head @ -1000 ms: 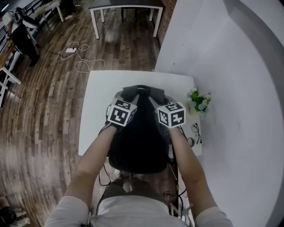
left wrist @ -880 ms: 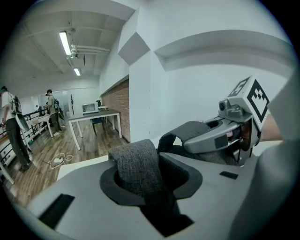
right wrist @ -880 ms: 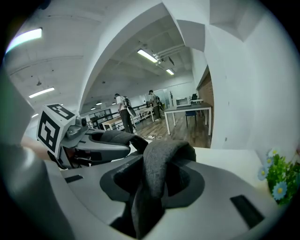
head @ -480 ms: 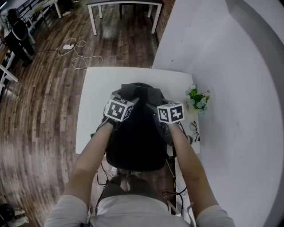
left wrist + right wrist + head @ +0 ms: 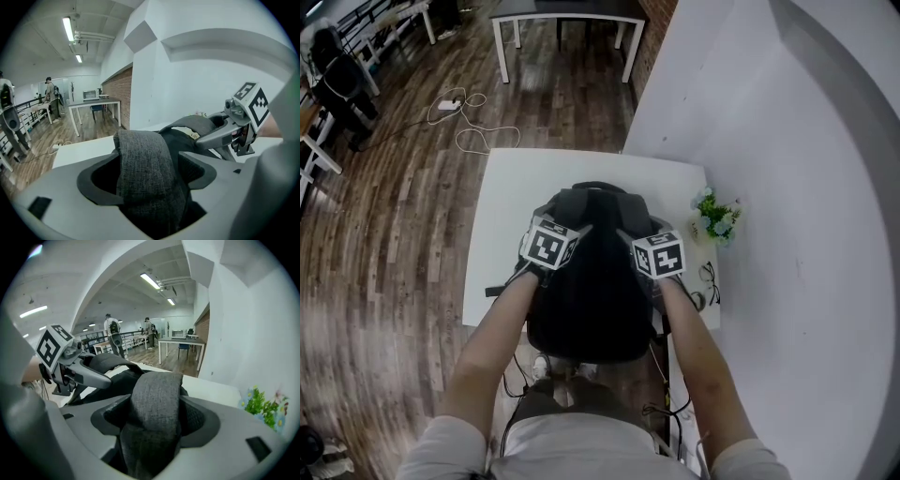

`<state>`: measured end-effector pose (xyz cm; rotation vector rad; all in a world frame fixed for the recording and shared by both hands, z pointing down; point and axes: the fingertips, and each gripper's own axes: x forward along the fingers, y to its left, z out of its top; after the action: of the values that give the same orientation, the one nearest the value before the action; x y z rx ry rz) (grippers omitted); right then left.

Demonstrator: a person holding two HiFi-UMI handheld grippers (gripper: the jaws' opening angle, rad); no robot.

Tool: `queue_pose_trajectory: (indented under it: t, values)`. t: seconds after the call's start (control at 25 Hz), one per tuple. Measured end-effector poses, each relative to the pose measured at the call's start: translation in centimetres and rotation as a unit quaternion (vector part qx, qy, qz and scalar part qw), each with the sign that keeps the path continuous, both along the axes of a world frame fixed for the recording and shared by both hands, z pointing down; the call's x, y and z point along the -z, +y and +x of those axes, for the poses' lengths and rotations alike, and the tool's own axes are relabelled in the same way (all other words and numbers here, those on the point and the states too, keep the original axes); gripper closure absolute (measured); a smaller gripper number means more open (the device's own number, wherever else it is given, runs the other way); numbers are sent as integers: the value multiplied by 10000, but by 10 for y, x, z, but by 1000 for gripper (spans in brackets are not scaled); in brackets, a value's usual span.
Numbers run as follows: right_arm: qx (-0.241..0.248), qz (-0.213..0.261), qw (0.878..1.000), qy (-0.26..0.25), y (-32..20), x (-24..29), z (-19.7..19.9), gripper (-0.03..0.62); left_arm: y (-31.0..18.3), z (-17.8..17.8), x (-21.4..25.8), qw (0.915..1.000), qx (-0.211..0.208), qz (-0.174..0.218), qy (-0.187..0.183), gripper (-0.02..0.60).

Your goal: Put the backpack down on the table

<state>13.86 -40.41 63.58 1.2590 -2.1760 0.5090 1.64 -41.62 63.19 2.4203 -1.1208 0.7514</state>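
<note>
Table (image 5: 502, 197): backpack (image 5: 591, 305) straps (image 5: 140, 140) between just-opening grippers (image 5: 150, 171) (image 5: 154, 420).

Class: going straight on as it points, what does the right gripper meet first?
The right gripper meets the grey shoulder strap between its tongs, which have just been opening; probably the backpack next.
</note>
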Motion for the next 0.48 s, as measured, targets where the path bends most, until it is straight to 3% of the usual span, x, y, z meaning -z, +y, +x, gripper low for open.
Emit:
queue_pose_trajectory:
  t: [0.16, 0.48]
  values:
    - [126, 404, 9975, 570, 7, 9, 4, 304, 10, -5, 4, 9999, 66, 53, 55, 187]
    - [-229, 545, 9973, 427, 24, 27, 18, 304, 27, -13, 6, 9998, 199, 55, 34, 178]
